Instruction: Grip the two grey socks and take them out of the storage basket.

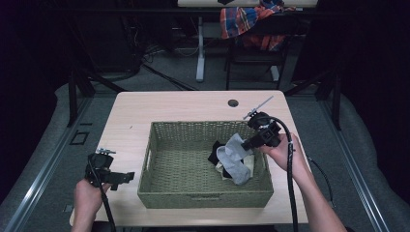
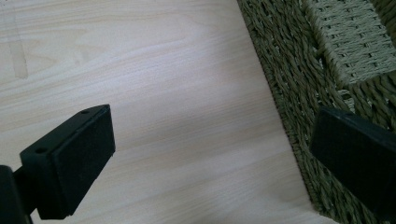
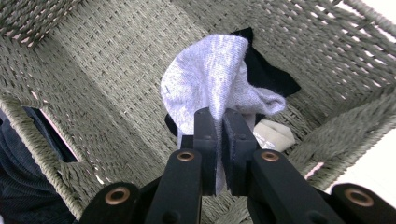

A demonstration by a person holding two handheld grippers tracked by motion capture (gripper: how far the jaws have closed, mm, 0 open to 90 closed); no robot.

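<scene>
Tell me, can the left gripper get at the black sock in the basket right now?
Probably not easily: the left gripper sits outside the basket, and the grey sock covers most of the black sock.

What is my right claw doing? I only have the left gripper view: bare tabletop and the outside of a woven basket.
Observer: The right claw is shut on a grey sock, pinching a fold of it above the basket floor.
Operator: Anything else in the basket?
Observer: Yes. A black cloth piece lies under the sock, and a cream one beside it, all in the basket's right half in the high view.
Operator: And where does my left claw sit on the table?
Observer: The left claw is near the table's front left corner, open, pointing at the basket's left wall, with a gap between them.
</scene>
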